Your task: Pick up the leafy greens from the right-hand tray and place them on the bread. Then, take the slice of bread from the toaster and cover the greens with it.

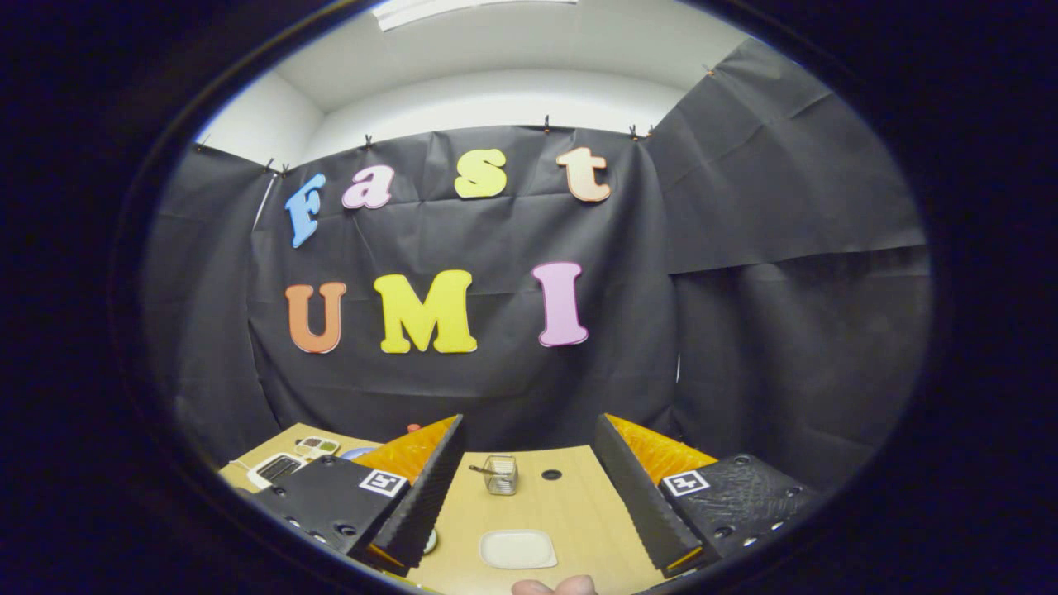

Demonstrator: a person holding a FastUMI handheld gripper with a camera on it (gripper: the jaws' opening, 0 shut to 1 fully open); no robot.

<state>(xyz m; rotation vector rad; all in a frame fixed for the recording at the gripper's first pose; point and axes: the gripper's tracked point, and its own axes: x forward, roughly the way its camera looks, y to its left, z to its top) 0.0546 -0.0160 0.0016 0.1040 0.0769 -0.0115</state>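
a small wire basket (501, 474) stands far on the wooden table (570, 504), a dark round hole (551, 475) just right of it. a ceiling light (463, 8) glows overhead.

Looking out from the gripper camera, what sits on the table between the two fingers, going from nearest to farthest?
Between the open gripper's fingers: a fingertip nearest, then a white tray, then a small clear container beside a dark hole in the table.

We look forward from the gripper (529, 496), held well above the bench (570, 504) and tilted up toward the booth's back wall; its jaws frame the near bench.
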